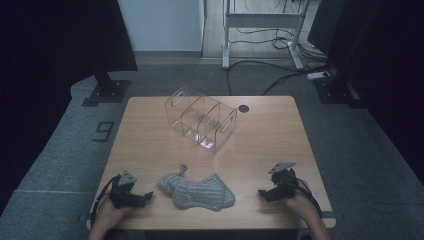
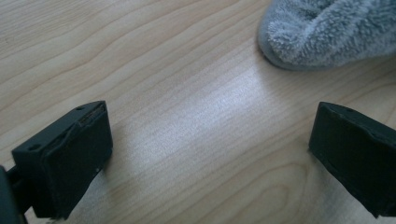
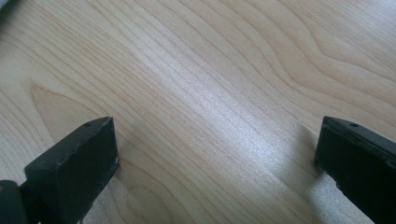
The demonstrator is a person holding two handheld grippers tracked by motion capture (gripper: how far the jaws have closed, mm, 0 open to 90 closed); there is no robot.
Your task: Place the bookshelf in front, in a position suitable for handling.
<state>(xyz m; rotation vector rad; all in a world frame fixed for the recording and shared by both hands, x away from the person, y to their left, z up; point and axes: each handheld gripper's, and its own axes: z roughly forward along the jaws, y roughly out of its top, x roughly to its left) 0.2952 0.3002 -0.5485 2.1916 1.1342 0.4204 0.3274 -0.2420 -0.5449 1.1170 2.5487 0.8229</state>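
Observation:
A grey fuzzy sock (image 1: 196,192) lies crumpled near the front edge of the wooden table (image 1: 260,145), between the two hands. My left gripper (image 1: 144,197) rests on the table just left of the sock, jaws open and empty; in the left gripper view the sock's rounded end (image 2: 327,32) sits ahead and to the right, apart from the jaws. On the sock's other side my right gripper (image 1: 263,194) rests on the table, open, with only bare wood (image 3: 210,93) between its jaws.
A clear plastic divided organiser (image 1: 201,119) with handle cut-outs stands at the table's middle back. A dark cable hole (image 1: 243,108) is just right of it. Beyond the table are desk legs and cables (image 1: 265,45) on the floor.

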